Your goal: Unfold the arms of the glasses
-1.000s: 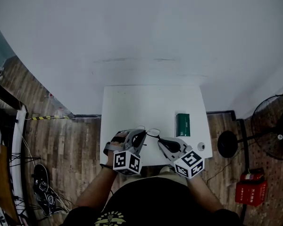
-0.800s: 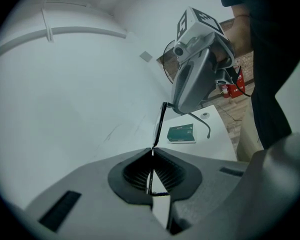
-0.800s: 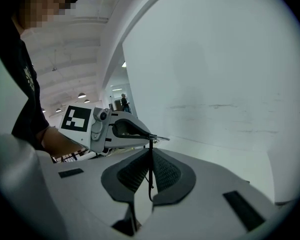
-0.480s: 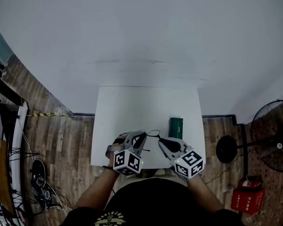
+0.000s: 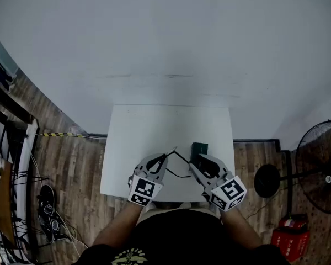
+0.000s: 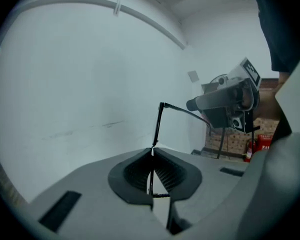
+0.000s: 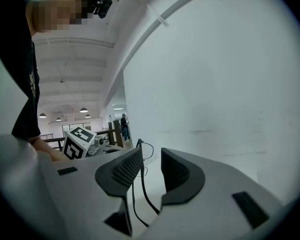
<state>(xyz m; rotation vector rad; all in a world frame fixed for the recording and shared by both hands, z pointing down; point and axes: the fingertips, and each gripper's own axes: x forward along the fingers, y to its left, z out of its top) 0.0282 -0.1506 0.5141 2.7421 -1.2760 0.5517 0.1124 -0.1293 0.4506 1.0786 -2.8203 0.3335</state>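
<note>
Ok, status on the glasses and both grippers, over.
Left gripper shut on thin black wire-framed glasses. Right gripper just opened, one arm loose between its jaws. Dark green box beside it.

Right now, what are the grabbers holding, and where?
The left gripper pinches the glasses by their frame. The right gripper has just been opening, the glasses arm loose between its jaws.

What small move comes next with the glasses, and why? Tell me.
Probably draw the right tongs back off the arm: they have just opened, the arm stands loose between them, swung out, while the left tongs pinch the glasses.
</note>
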